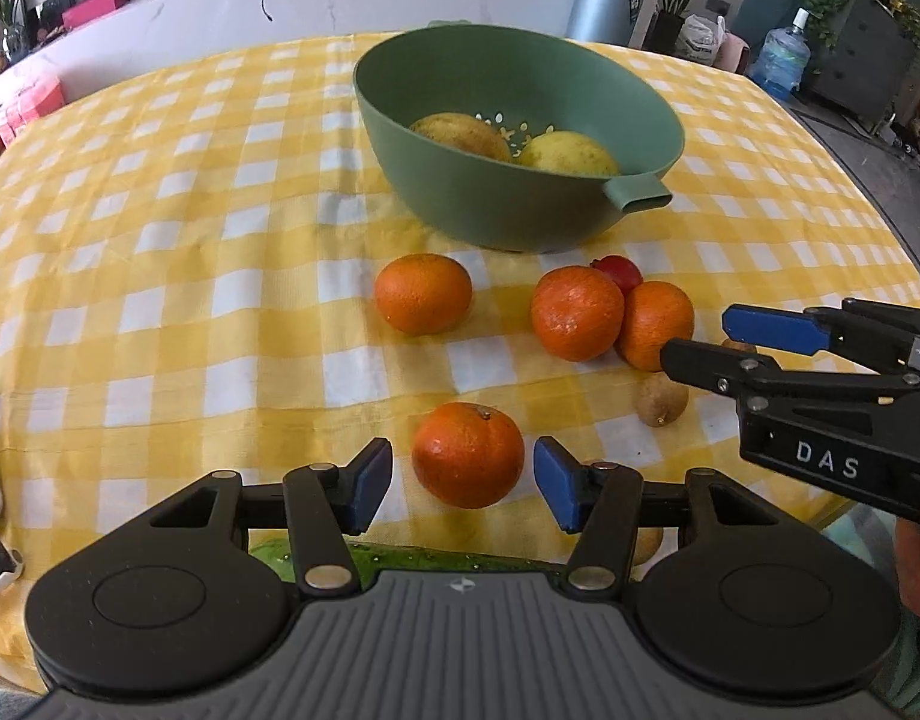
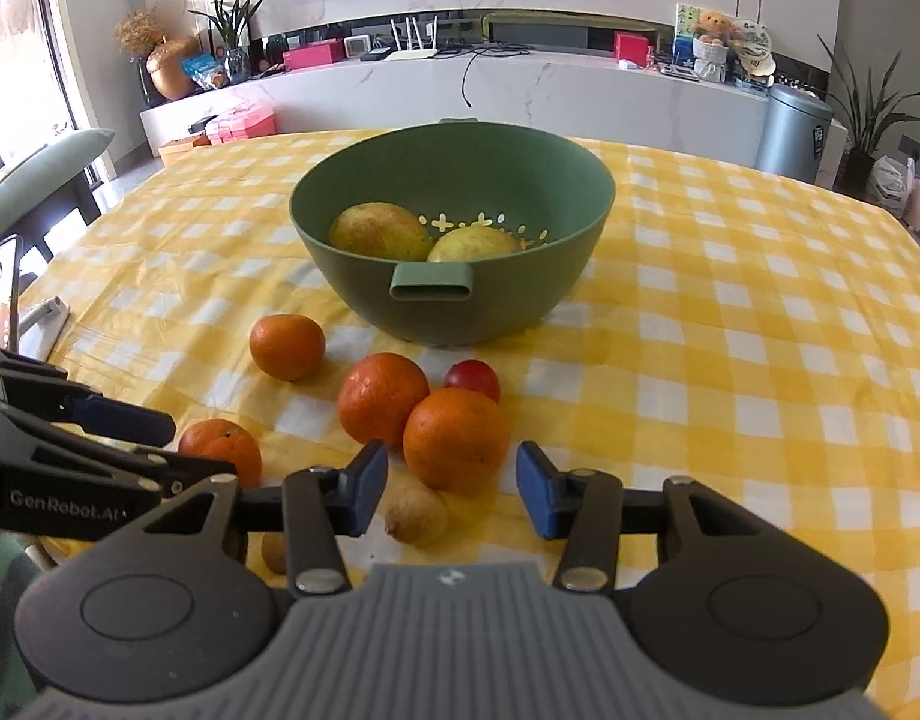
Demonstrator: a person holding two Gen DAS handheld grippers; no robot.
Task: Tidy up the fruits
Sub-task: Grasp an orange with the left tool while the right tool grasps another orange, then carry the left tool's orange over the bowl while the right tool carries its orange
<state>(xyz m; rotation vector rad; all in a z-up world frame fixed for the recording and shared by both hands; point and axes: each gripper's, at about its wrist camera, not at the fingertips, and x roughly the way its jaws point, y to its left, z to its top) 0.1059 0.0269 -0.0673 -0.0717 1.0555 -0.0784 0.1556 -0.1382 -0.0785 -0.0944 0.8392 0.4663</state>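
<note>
Green bowl (image 2: 520,276) handle (image 2: 431,282) faces the right gripper (image 2: 452,492) (fingers apart).

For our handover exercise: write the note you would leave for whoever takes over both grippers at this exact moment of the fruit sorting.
Left gripper: jaws open, either side of the nearest orange, not gripping.
Right gripper: jaws open, in front of another orange, nothing held.
Done: two yellow-green fruits lie in the green bowl.
Left on the cloth: four oranges, a small red fruit and small brown fruits.
Next, probably: close on an orange and carry it to the bowl.
</note>
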